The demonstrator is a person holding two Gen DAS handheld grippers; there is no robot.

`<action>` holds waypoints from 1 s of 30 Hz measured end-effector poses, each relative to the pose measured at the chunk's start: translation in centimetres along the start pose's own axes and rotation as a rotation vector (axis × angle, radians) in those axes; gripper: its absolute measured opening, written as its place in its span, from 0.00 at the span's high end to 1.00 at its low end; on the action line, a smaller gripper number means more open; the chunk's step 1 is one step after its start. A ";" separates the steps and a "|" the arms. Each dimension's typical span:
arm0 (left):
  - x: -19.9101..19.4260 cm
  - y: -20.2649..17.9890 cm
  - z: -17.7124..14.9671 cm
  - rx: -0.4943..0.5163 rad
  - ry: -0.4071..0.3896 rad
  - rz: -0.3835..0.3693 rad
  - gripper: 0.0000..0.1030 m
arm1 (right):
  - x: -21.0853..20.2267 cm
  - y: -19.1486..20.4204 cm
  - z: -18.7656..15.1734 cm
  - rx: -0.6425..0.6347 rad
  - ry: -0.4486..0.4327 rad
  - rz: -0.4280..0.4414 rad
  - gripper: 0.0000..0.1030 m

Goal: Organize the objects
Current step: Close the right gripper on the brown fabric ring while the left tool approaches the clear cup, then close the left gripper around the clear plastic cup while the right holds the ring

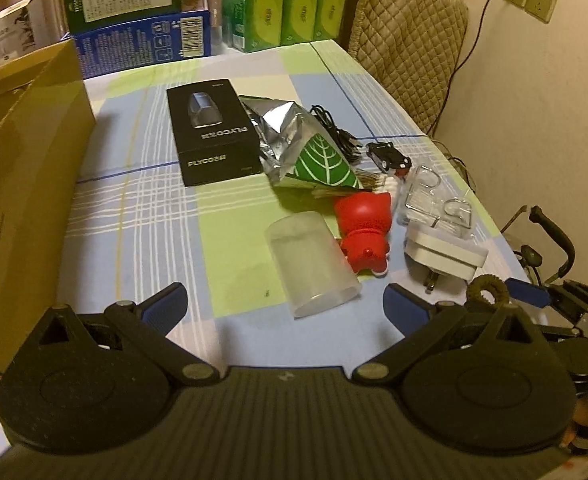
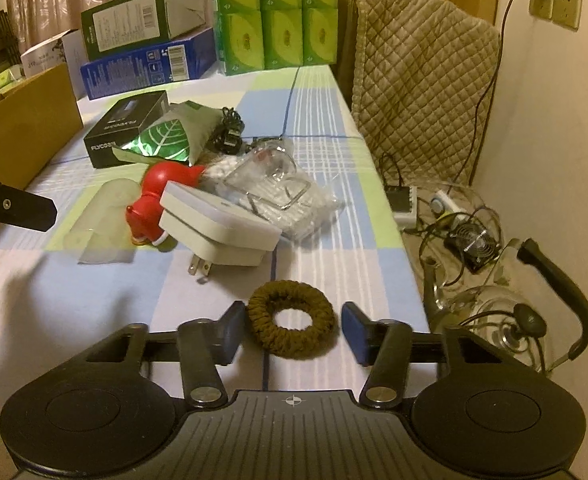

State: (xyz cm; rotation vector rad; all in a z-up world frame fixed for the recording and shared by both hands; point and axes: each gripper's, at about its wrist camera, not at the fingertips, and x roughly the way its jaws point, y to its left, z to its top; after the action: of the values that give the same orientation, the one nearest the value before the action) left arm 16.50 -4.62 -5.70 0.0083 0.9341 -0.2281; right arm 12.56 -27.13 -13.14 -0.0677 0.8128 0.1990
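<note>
In the right wrist view the right gripper (image 2: 290,330) sits low at the bottom centre with its fingers spread wide, and a brown braided hair tie (image 2: 292,322) lies flat on the bench (image 2: 333,248) between the two blue pads, touching neither as far as can be seen. Just above it in the frame stands a white plug adapter (image 2: 218,228) with its metal prongs pointing toward the camera, and to the left of that a red toy figure (image 2: 152,196) lies beside a frosted plastic cup (image 2: 102,220) tipped on its side. A clear plastic packet (image 2: 278,192) rests right of the adapter. Farther up, a black box marked FLYCO (image 2: 128,132) sits next to a silver bag with a green leaf print (image 2: 170,140), with a black cable (image 2: 230,132) bundled beside it. In the left wrist view the left gripper (image 1: 286,300) is at the bottom centre, fingers spread apart and holding nothing, with the cup's open mouth lying between the tips just above them. A small black toy car (image 1: 387,156) shows at right of centre. A cardboard box (image 1: 26,168) fills the left edge, and green tissue packs (image 1: 290,4) are stacked at the top of the frame
</note>
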 end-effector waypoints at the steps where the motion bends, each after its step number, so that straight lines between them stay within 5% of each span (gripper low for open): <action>1: 0.2 0.0 0.0 0.002 0.001 -0.004 0.01 | 0.0 0.0 0.0 0.001 -0.002 -0.001 0.60; 5: 0.9 -0.2 -0.1 0.001 0.010 -0.011 0.01 | -0.2 0.2 0.1 -0.010 -0.007 -0.003 0.84; 15: 3.1 -0.9 0.2 -0.001 0.010 -0.015 0.03 | -1.8 0.8 0.7 0.032 -0.037 -0.002 0.85; 23: 5.3 -0.5 1.0 -0.067 0.037 -0.020 0.30 | -2.1 0.4 0.9 0.048 -0.040 -0.014 0.85; 30: 6.4 -0.8 1.1 -0.045 0.088 -0.028 0.42 | -2.0 0.4 0.8 0.049 -0.035 -0.013 0.85</action>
State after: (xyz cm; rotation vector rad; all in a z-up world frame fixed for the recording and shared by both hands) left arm 20.89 -6.73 -10.12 -0.0366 1.0275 -0.2338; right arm 11.65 -26.92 -11.12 -0.0238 0.7822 0.1673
